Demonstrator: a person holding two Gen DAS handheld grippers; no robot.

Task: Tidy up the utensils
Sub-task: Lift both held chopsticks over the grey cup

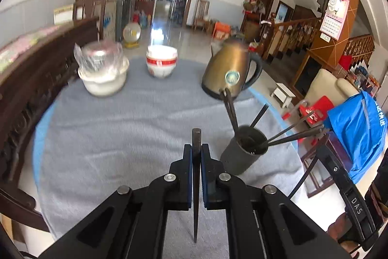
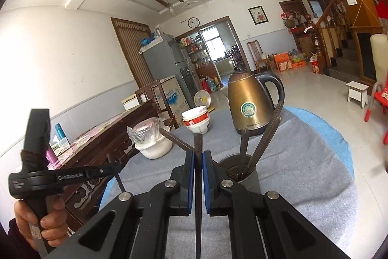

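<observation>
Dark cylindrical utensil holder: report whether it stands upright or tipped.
Upright: the dark cylindrical utensil holder stands on the grey cloth, mouth up, dark chopsticks leaning out.

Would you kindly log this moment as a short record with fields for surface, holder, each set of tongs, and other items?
surface: table under a grey cloth
holder: dark cup with several chopsticks, upright on the cloth
left tongs: shut on one dark chopstick
right tongs: shut on one dark chopstick
other items: brass kettle, stacked bowls, white lidded pot
</observation>
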